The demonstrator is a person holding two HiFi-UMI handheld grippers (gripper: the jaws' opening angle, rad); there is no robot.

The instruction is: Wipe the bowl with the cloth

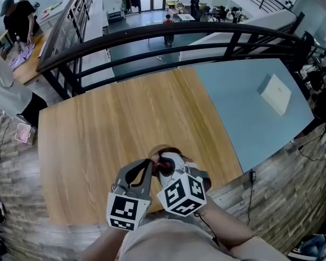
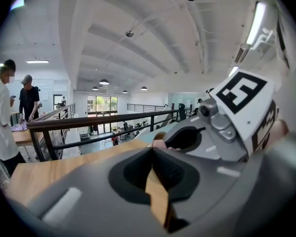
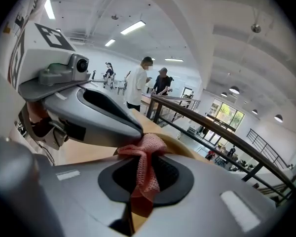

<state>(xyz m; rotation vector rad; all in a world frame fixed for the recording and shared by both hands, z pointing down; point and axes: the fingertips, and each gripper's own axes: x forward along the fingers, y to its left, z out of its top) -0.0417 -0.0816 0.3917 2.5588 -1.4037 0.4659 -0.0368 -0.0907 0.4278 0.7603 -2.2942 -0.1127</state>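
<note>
Head view: the wooden table (image 1: 108, 129) carries the work at its 6 o'clock edge, close to the person's body. The bowl (image 1: 162, 148), thin-walled and tan, sits there and is largely covered by both tools; only its far rim shows, towards 12 o'clock. The left gripper (image 1: 150, 161) meets the bowl at roughly the 8 o'clock part of its rim. In the left gripper view its jaws are pressed together on a thin tan strip, read as the bowl's wall seen edge-on, so the bowl is clamped. The right gripper (image 3: 147, 154) comes in from about 4 o'clock, just beside the left one, their marker cubes (image 1: 182, 193) side by side. In the right gripper view its jaws pinch the pink knitted cloth (image 3: 145, 174), which bunches at the fingertips and lies against the bowl's curved rim. Whether the cloth reaches the bowl's bottom cannot be told. A dark railing (image 1: 179, 37) runs beyond the table at 12 o'clock. Two people (image 1: 19, 18) stand at another table at 10 o'clock.
</note>
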